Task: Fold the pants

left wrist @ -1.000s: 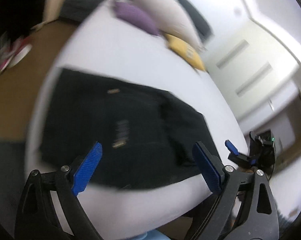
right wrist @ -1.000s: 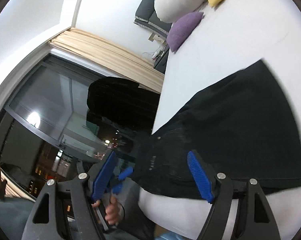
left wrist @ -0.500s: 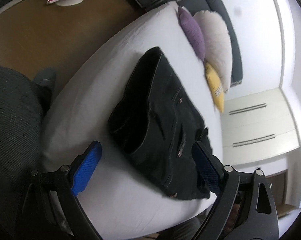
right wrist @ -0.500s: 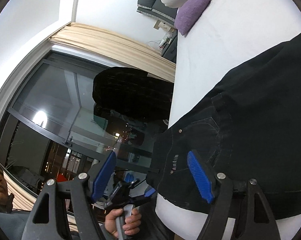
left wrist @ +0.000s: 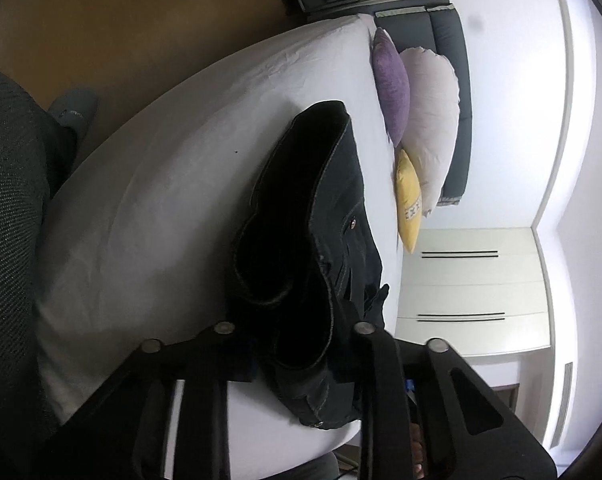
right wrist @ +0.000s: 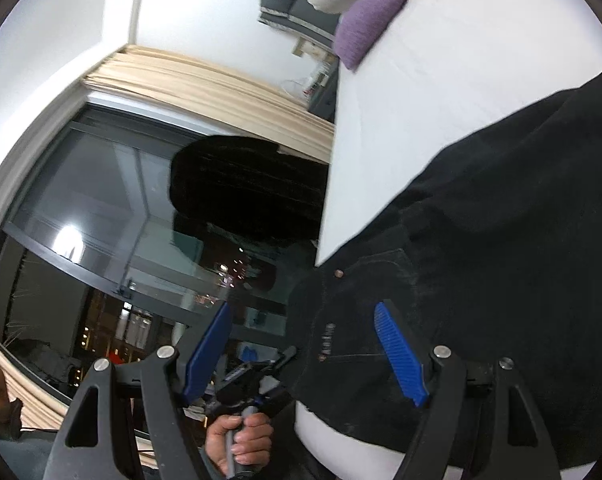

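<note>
Nearest, L-wrist view: left gripper jaws closing, black fabric of the pants bunched between them at the near edge; pads hidden by cloth, so actual pinch can't be confirmed visually, but fingers stand close together w/ denim filling the gap. R-wrist view: right gripper stands wide, blue pads well apart, nothing clamped; right pad sits over the waistband area, left pad over open space off the bed edge. A hand holding the other gripper's handle shows low in that view. Pants lie on the white bed, near end hanging to the near edge, leg section running away toward the far end. Rivet visible on the denim. Far end: purple cushion, white pillow, yellow cushion lined against dark headboard. Beyond, white cabinet. Window left of bed in R view.
</note>
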